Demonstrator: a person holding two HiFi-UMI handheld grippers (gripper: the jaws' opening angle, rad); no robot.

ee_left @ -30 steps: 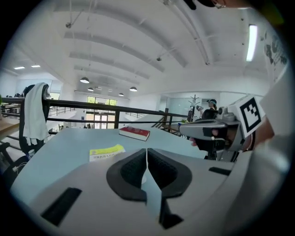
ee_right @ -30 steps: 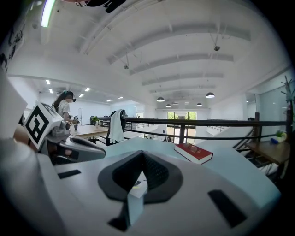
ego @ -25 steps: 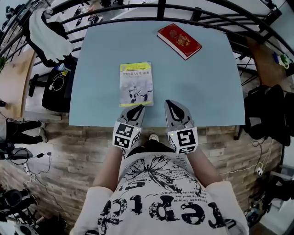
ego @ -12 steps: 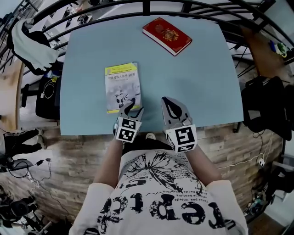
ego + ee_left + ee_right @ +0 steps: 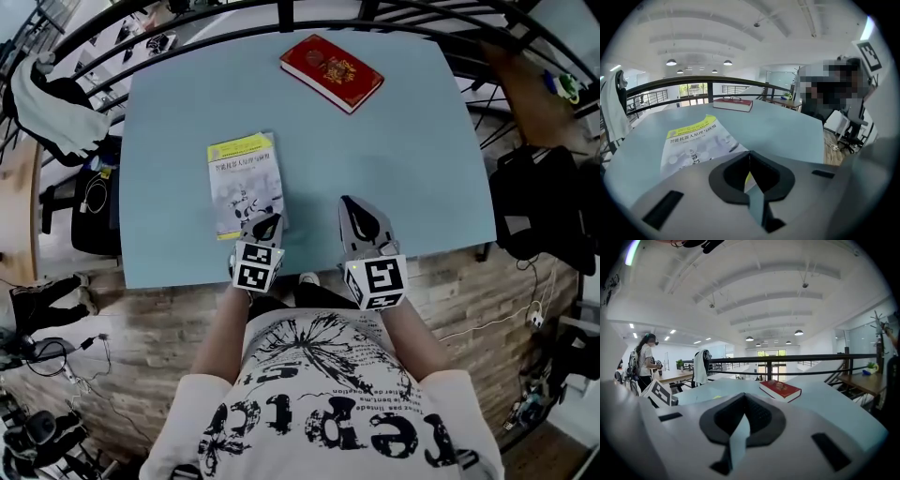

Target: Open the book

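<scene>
A thin book (image 5: 244,178) with a white and yellow cover lies shut on the pale blue table (image 5: 403,159), left of centre. My left gripper (image 5: 265,223) sits at its near right corner, shut, with a yellow sliver of the book between the jaws. From the left gripper view the book (image 5: 696,140) spreads out just ahead of the left gripper (image 5: 749,157). My right gripper (image 5: 360,217) hovers over bare table to the right of the book, shut and empty. The right gripper (image 5: 744,397) looks toward the far railing.
A thick red book (image 5: 331,71) lies at the far edge of the table, also seen as the red book (image 5: 780,390). A black railing (image 5: 281,11) rings the table. A white garment (image 5: 52,103) hangs at the left, dark bags (image 5: 539,202) sit at the right.
My left gripper moved down onto the book's near right corner, stood open half a second ago and has now closed there. The right gripper shifted slightly.
</scene>
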